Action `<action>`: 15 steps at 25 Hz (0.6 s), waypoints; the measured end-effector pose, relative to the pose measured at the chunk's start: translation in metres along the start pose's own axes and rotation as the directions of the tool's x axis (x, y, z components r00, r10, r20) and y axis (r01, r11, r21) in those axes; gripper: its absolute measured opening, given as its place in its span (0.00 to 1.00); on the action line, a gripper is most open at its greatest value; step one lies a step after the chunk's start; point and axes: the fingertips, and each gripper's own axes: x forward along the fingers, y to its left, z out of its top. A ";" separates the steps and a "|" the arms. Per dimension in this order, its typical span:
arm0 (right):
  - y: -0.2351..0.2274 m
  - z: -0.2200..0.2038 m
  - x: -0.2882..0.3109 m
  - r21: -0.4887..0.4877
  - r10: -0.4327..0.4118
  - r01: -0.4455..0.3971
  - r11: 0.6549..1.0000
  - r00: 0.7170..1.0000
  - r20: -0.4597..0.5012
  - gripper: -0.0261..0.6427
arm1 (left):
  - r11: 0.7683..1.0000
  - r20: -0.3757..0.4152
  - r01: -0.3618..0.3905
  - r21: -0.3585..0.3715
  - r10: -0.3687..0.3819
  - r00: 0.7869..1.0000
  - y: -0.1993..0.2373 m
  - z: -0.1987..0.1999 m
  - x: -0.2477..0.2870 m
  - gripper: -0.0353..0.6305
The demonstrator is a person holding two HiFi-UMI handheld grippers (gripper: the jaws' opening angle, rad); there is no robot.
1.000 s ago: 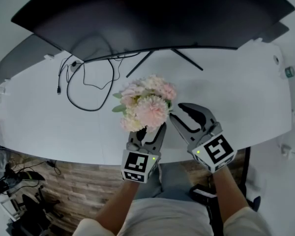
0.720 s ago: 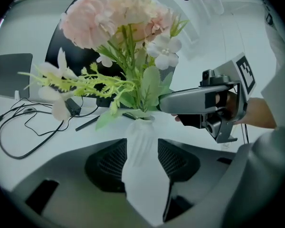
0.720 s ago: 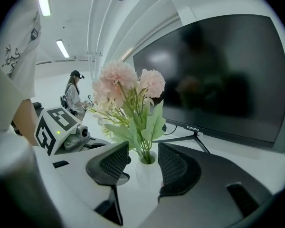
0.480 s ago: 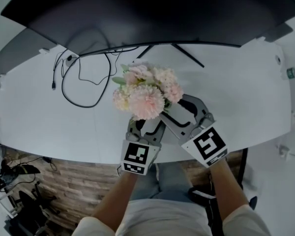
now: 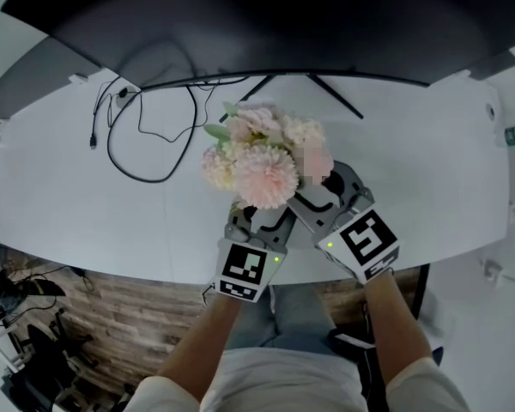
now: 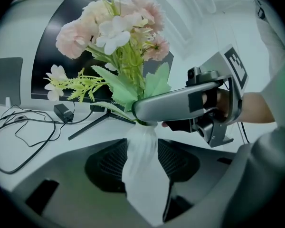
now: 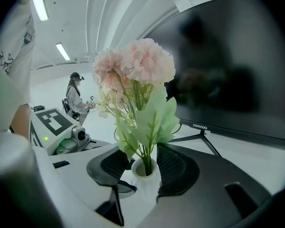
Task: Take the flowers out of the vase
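Observation:
A bouquet of pale pink flowers (image 5: 262, 161) with green leaves stands in a small white vase (image 6: 145, 160) near the table's front edge. My left gripper (image 5: 259, 217) reaches under the blooms. In the left gripper view both its pads lie against the sides of the vase's body. My right gripper (image 5: 313, 197) comes in from the right, one finger (image 6: 180, 103) crossing at the vase's neck. In the right gripper view the vase's mouth (image 7: 145, 167) and the stems sit between its jaws, which are closing and not visibly pressing. In the head view the blooms hide the vase.
On the white table (image 5: 429, 161) a large dark monitor (image 5: 257, 24) stands behind the flowers on thin black legs (image 5: 326, 101). A looped black cable (image 5: 146, 136) lies at the back left. A person (image 7: 76, 96) is far off in the room.
Both grippers have moved in under the bouquet. The right one, apart at the flowers' right before, now has its fingers at the vase. Both jaws stand wider than a second ago.

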 end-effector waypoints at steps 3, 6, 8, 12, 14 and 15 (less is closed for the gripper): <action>-0.002 0.001 0.001 0.005 -0.004 0.004 1.000 1.000 0.009 0.26 | 1.000 0.005 -0.003 -0.009 0.003 1.000 0.002 0.001 0.001 0.35; -0.007 0.002 0.000 0.022 -0.023 0.022 1.000 0.999 0.025 0.20 | 1.000 0.004 -0.002 -0.004 0.002 1.000 0.002 0.001 0.004 0.35; -0.010 0.002 0.000 0.031 -0.026 0.026 0.999 0.999 0.028 0.18 | 1.000 0.006 -0.001 0.002 0.001 1.000 0.003 0.002 0.005 0.35; -0.010 0.001 0.000 0.034 -0.019 0.018 0.999 0.999 0.029 0.16 | 1.000 0.008 0.003 0.018 -0.003 1.000 0.003 0.002 0.006 0.36; -0.008 0.000 0.001 0.039 -0.012 0.011 0.999 0.999 0.030 0.16 | 0.999 -0.003 0.012 0.040 -0.012 1.000 0.002 0.000 0.007 0.39; -0.008 0.000 0.000 0.042 -0.009 0.007 0.999 1.000 0.029 0.15 | 0.998 -0.011 0.016 0.054 -0.016 1.000 0.002 -0.001 0.009 0.39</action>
